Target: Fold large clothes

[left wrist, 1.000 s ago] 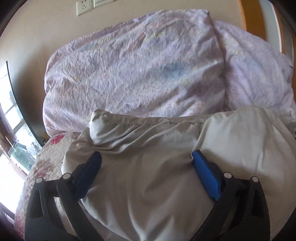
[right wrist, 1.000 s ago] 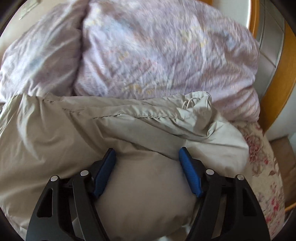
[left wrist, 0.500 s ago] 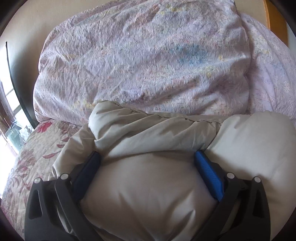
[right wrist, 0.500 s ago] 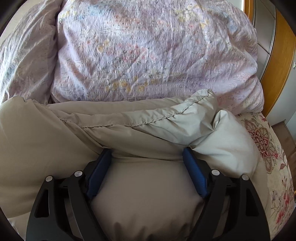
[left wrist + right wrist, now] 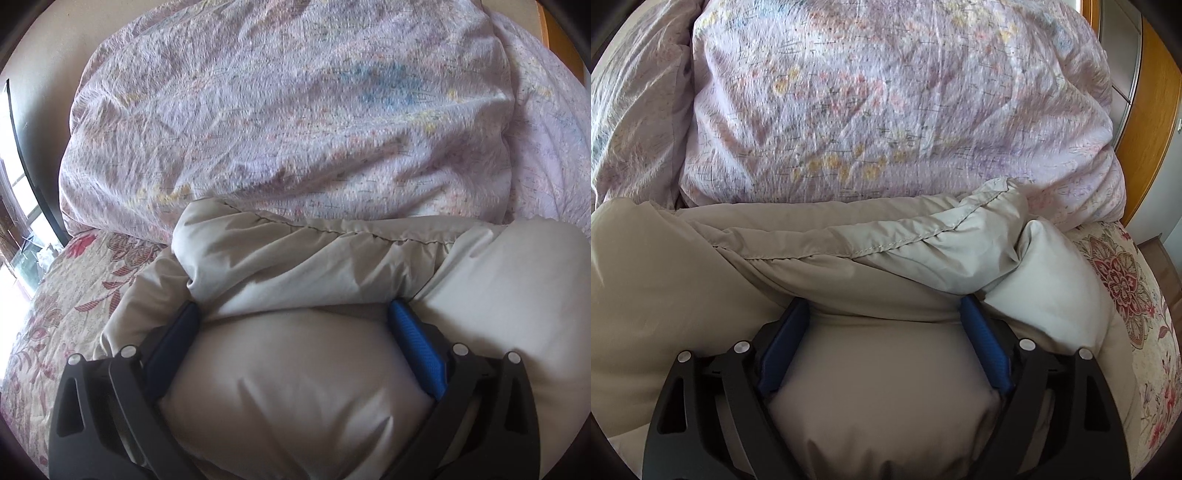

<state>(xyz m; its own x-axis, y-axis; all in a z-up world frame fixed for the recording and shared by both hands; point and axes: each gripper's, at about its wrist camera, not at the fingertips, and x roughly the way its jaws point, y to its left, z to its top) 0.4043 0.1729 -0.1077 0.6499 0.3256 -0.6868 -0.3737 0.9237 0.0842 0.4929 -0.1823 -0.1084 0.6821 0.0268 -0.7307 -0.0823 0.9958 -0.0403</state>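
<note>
A beige padded jacket (image 5: 295, 387) lies on the bed, its far hem edge (image 5: 871, 247) resting against a lilac floral duvet (image 5: 288, 110) heaped at the far side. The floral bedsheet (image 5: 1123, 288) shows bare to the right and, in the left wrist view, to the left

Left claw (image 5: 295, 332): set wide, a thick puffed fold bulging between the blue pads (image 5: 413, 343), which press its flanks; judged a grip on the folded bulk

Right claw (image 5: 886, 328): jaws opening, the same garment's fold between them and the pads still at its sides

Judgement: both claws straddle the near fold symmetrically to lay the doubled layer flat on the bed; the right appears to be letting go
</note>
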